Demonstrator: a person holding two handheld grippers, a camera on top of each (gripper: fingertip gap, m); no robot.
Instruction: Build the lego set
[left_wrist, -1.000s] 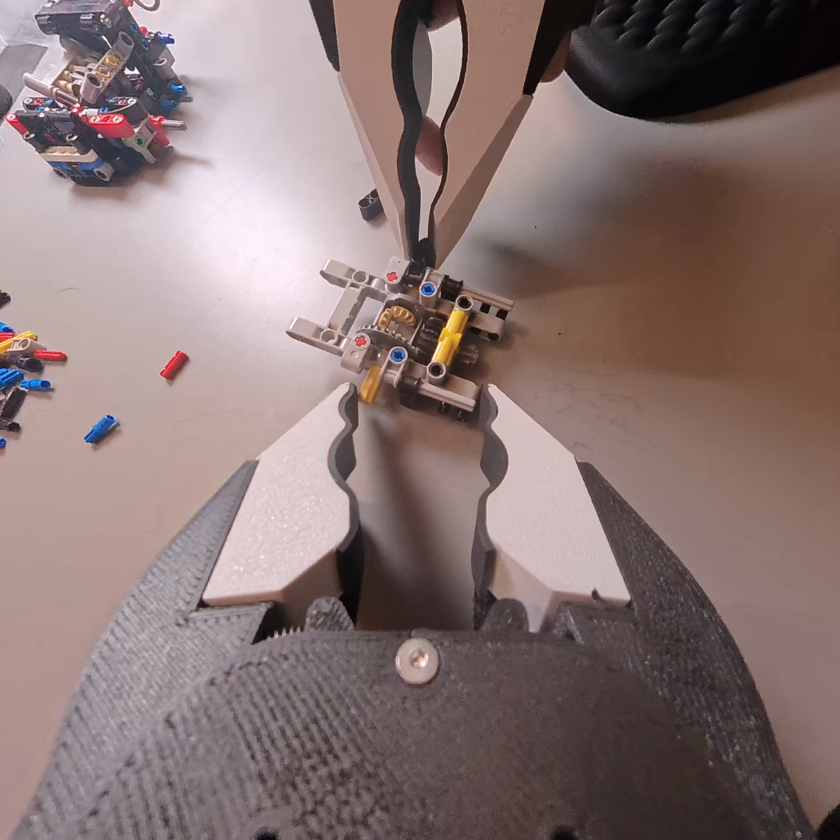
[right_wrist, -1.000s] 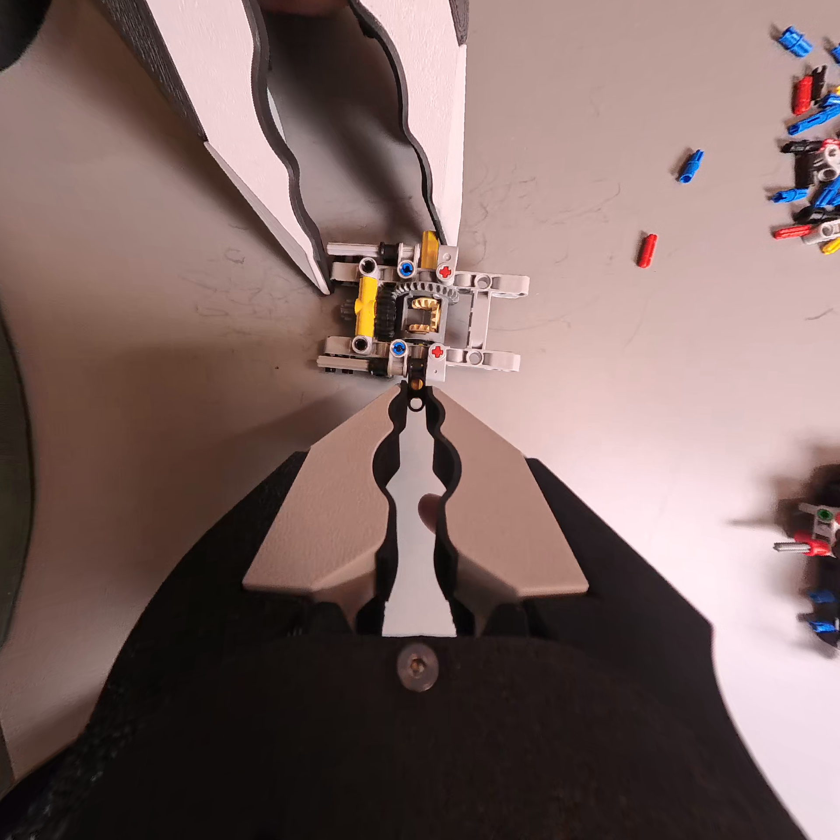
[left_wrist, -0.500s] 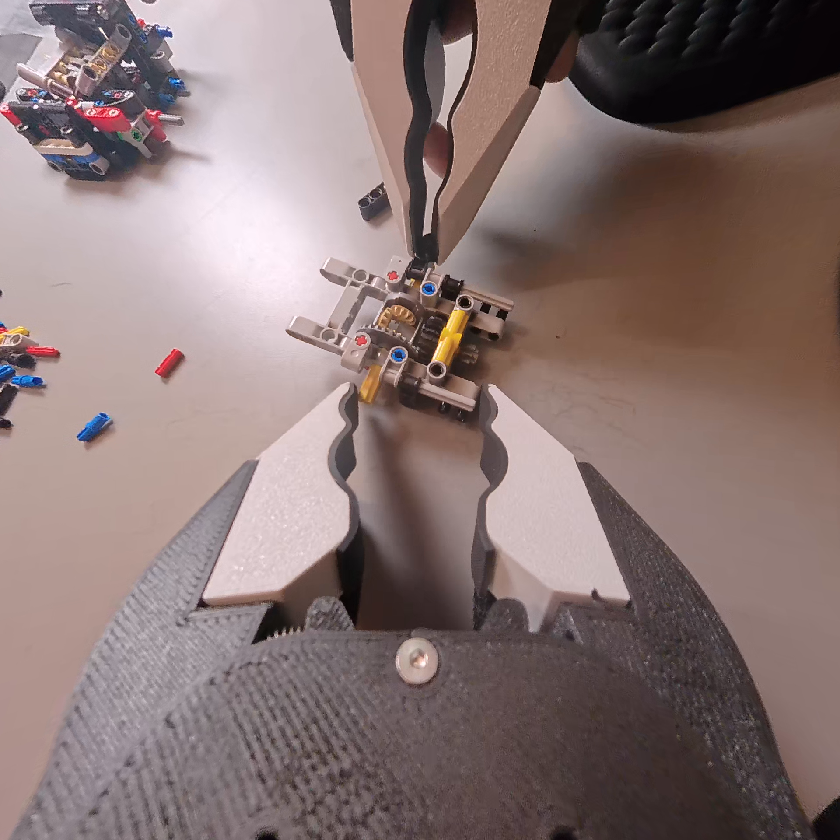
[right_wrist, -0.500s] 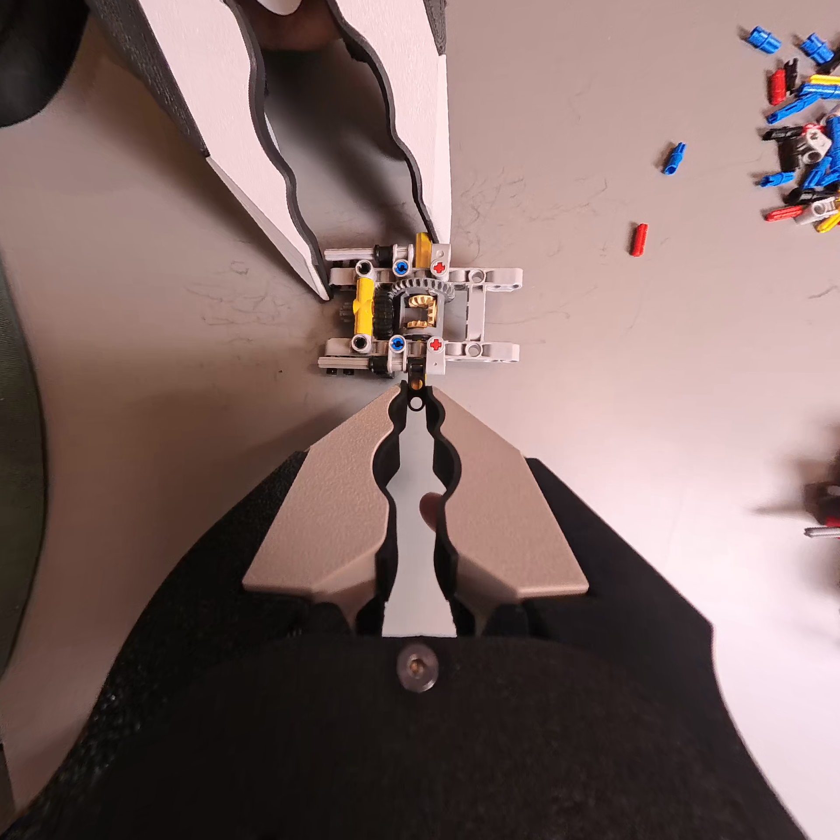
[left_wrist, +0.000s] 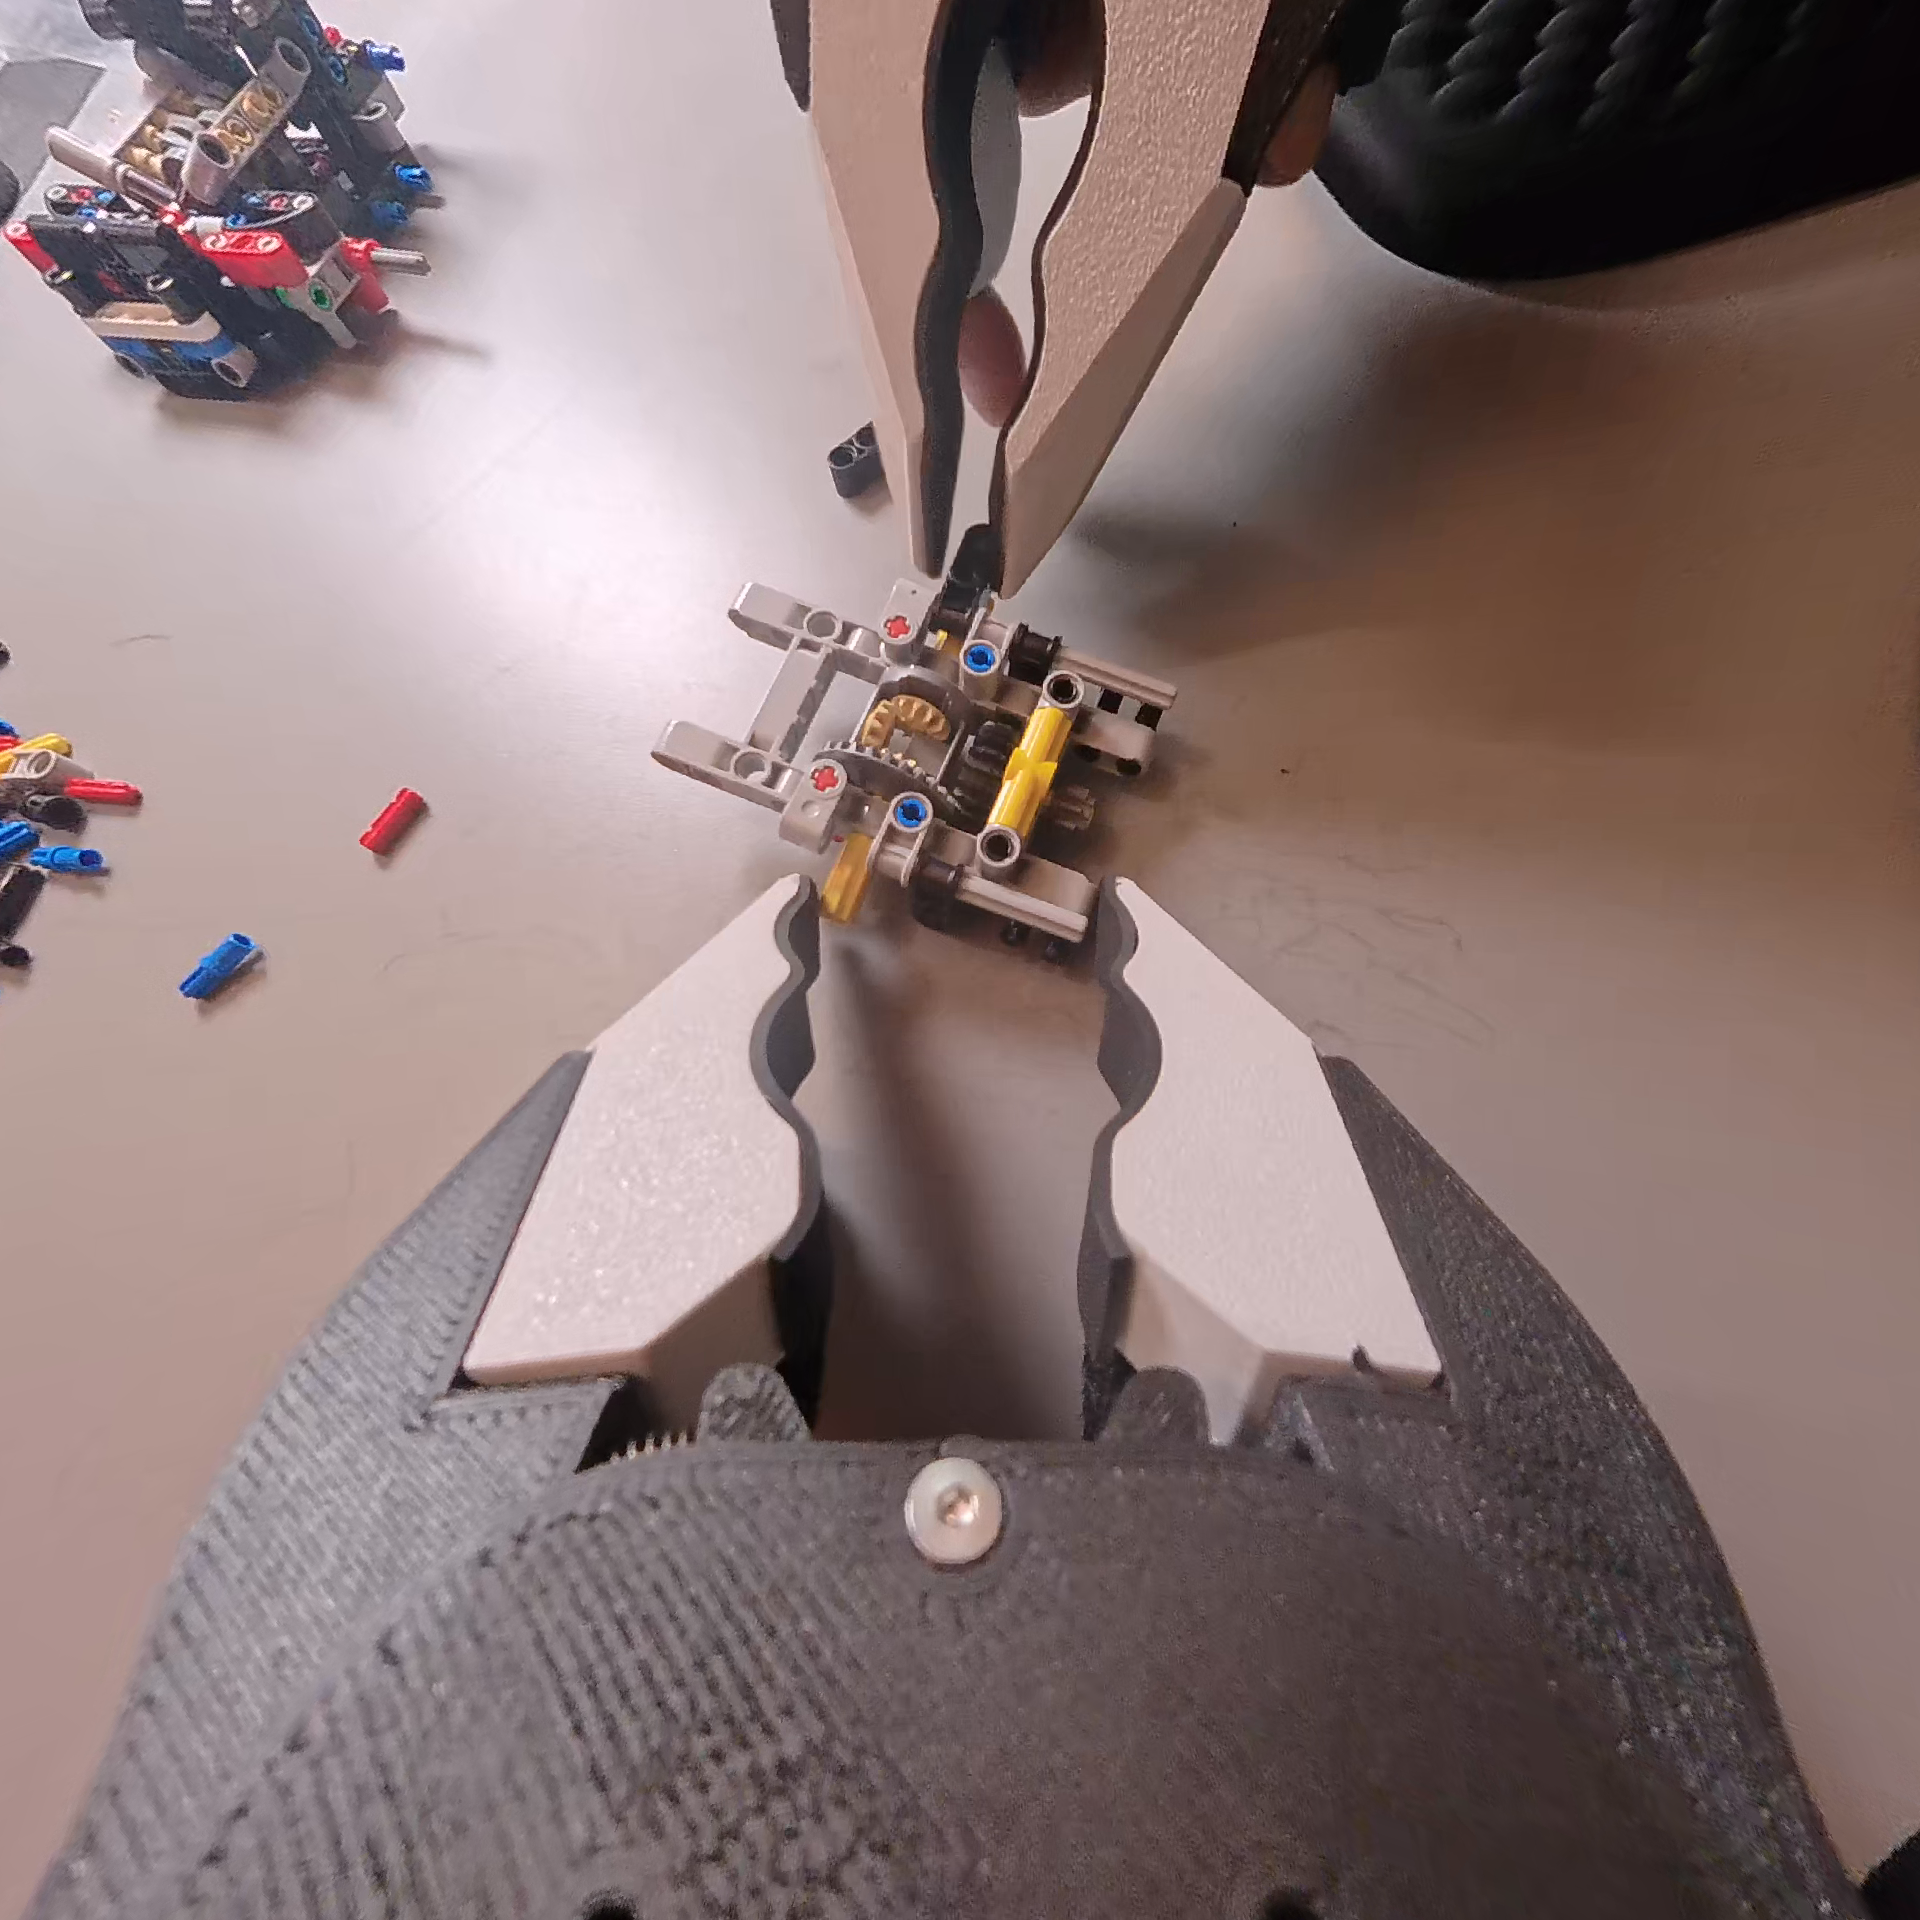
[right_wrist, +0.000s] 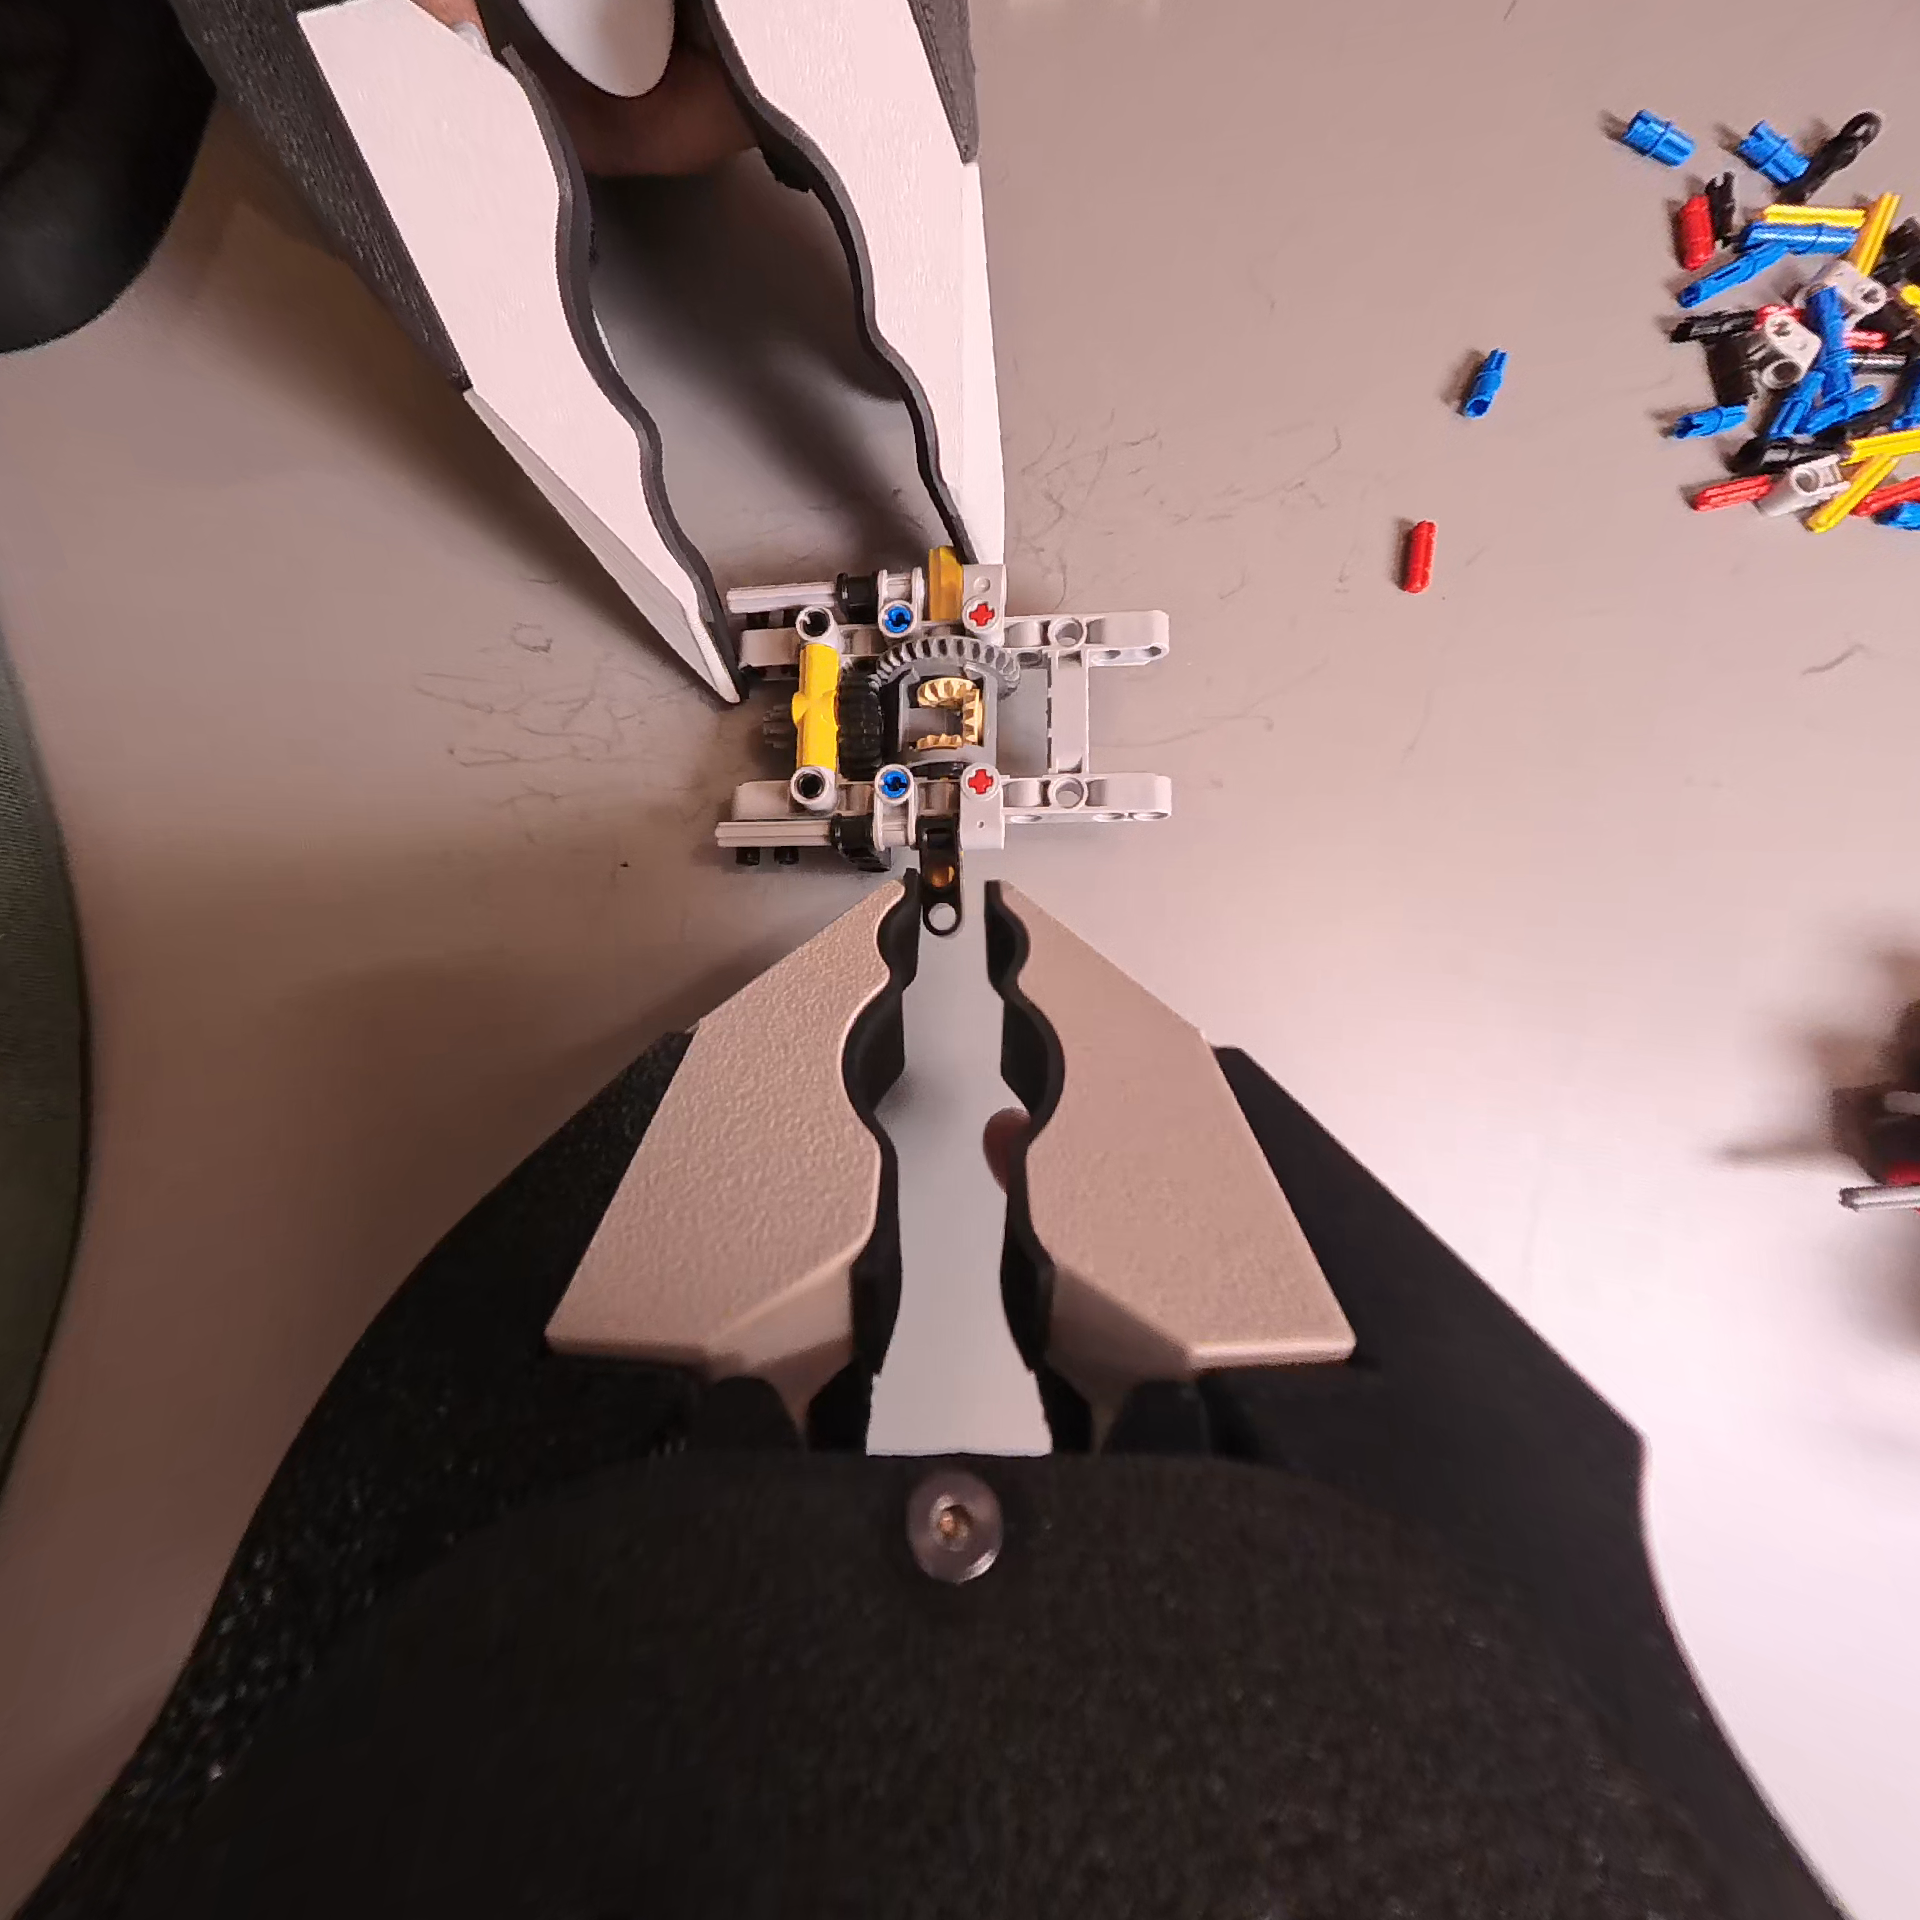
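At the far left of the left wrist view a larger black, red and blue brick-built model (left_wrist: 208, 208) stands on the smooth beige tabletop (left_wrist: 1558, 727), well apart from the work. Nearer, a scatter of small blue, red, yellow and black loose pins (left_wrist: 42, 821) lies at the left edge, with a lone red pin (left_wrist: 393, 820) and a lone blue pin (left_wrist: 220, 966) just beside it. In the middle sits the small grey beam-frame assembly with gears and a yellow axle connector (left_wrist: 914, 769), flat on the table. The left gripper (left_wrist: 956, 904) has its pale fingers spread wide, tips at the assembly's near side, touching or nearly so (contact is hard to judge). Across from it, the right gripper (left_wrist: 966, 566) has its fingers drawn close around a small black connector piece (right_wrist: 940, 883), which meets the frame's edge; in the right wrist view a sliver of gap shows on either side, so a firm clamp cannot be confirmed. Behind it lies a short black two-hole brick (left_wrist: 854, 468).
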